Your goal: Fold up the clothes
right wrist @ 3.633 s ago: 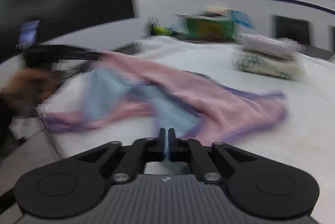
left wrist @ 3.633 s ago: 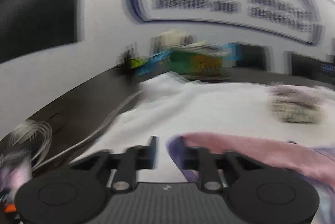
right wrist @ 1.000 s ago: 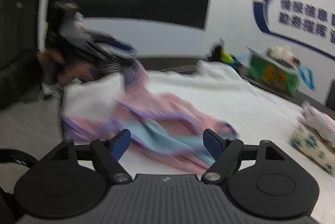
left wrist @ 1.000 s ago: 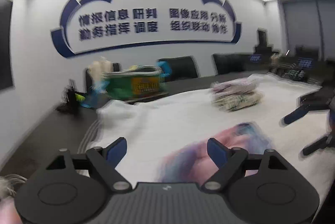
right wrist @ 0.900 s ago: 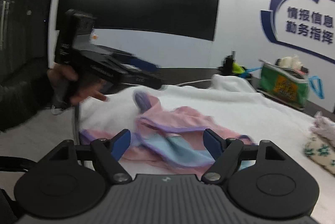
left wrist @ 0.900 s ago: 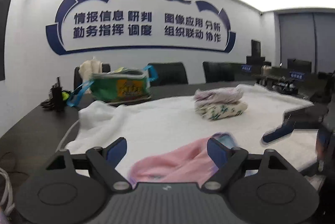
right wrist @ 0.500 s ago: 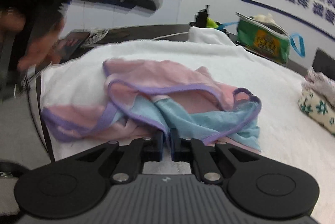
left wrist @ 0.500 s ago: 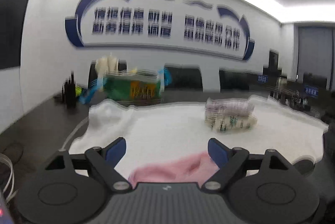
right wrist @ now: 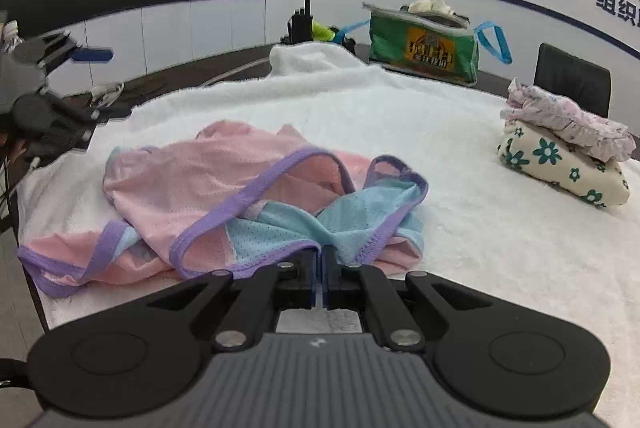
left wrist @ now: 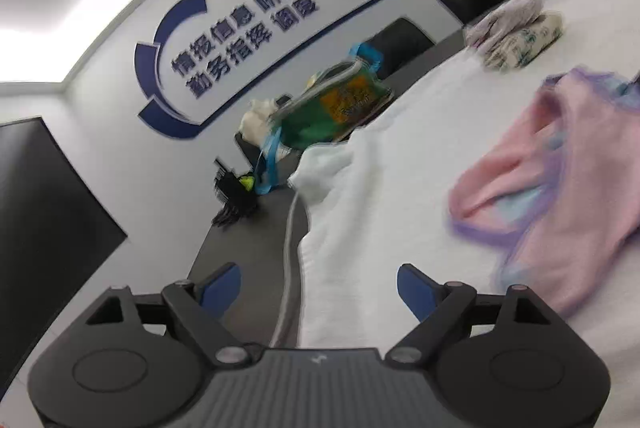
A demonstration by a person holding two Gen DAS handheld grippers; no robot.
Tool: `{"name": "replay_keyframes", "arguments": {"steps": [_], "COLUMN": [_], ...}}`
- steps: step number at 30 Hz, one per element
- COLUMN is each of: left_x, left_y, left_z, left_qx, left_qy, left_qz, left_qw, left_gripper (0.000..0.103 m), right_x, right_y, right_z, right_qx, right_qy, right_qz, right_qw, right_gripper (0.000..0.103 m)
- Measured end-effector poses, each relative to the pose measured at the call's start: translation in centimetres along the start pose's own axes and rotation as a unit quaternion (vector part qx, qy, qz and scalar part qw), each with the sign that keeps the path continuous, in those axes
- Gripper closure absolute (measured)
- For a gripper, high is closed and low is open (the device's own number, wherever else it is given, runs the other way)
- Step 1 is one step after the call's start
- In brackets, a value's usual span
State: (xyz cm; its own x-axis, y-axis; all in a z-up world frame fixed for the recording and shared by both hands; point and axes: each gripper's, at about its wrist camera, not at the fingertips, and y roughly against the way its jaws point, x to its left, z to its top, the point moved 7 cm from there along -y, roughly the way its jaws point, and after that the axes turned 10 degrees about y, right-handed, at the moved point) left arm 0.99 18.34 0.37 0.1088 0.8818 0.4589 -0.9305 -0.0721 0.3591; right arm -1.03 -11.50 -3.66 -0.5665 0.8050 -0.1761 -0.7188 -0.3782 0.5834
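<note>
1. Your right claw has just snapped closed: a second ago its blue pads stood wide apart above the garment, and now they meet on the purple-trimmed hem at its near edge. The cloth runs right into the pinch, so I read it as clenched on the garment, though the thin fabric between the pads is hard to see.

2. Your left claw is released, as it was a second ago, with its 2 blue pads well apart and nothing between them. Its view has rolled and tipped down since then, and it now looks over the left edge of the white towel, with the garment off to its right.

3. The garment lies crumpled on the white towel that covers the tabletop, pink on top with blue panels toward you. It is not yet spread flat.

4. 2 folded pieces sit stacked at the far right, well apart from it.

5. With 1 edge secured, you likely need a second hold with the left claw before you can spread and fold. Pulling 1-handed risks dragging the bunch.
</note>
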Motion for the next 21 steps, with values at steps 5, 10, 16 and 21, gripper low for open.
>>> {"name": "replay_keyframes", "arguments": {"steps": [5,10,16,21], "left_x": [3.4,3.7,3.9,4.0], "left_y": [-3.1,-3.3,-4.7,-5.6], "left_z": [-1.2,-1.1,-0.7,-1.0], "left_qx": [0.053,0.041,0.039,0.047], "left_qy": [0.064,0.068,0.043,0.051], "left_qz": [0.041,0.022,0.021,0.005], "left_qw": [0.9957,0.9966,0.9981,0.9976], "left_gripper": [0.018,0.018,0.018,0.018], "right_x": [0.0,0.1,0.5,0.6], "right_y": [-1.0,-1.4,-1.7,-1.6], "right_z": [0.4,0.7,1.0,0.9], "right_qx": [0.021,0.036,0.047,0.046], "right_qy": [-0.004,0.004,0.012,0.006], "right_qz": [-0.005,-0.019,-0.032,-0.035], "right_qw": [1.000,0.999,0.998,0.998], "right_gripper": [0.101,0.101,0.101,0.101]}}
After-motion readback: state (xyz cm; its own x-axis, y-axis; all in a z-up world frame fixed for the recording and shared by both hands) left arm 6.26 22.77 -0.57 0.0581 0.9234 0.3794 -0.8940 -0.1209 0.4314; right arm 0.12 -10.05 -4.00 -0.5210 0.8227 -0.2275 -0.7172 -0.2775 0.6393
